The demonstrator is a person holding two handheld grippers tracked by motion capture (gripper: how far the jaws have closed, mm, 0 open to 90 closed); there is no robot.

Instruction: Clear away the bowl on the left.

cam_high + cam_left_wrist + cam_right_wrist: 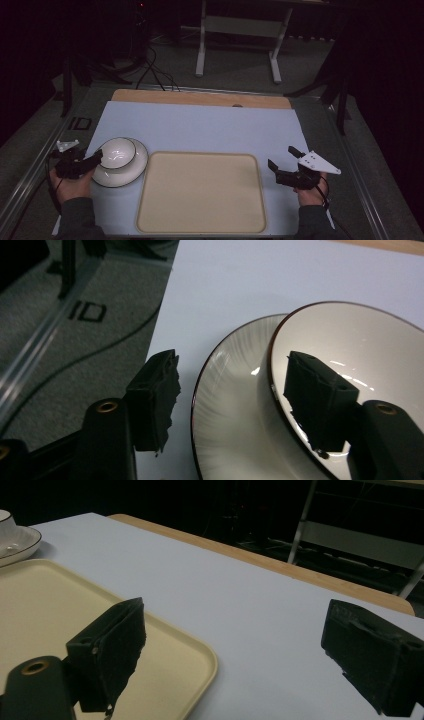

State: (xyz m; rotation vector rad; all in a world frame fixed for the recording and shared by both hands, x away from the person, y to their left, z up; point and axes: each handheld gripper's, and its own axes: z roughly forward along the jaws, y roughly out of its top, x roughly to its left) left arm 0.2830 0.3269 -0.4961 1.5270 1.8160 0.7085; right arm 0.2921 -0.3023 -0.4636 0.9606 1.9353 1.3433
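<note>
A white bowl (119, 150) with a dark rim stands on a white plate (127, 172) at the left of the pale mat. My left gripper (96, 161) reaches in from the left at the bowl's near-left side. In the left gripper view the left gripper (234, 360) is open: one finger (315, 395) hangs inside the bowl (350, 330), the other finger (155, 395) stands outside the plate (225, 405), and neither pad presses on them. My right gripper (281, 156) rests open and empty to the right of the tray; it stands over bare mat (235, 612).
A cream tray (200, 192) with a raised rim lies at the front middle, just right of the plate. The pale mat (200, 125) ends at a wooden strip (200, 97) at the back. A metal rail (30, 175) and cables run along the left. A desk frame (240, 30) stands beyond.
</note>
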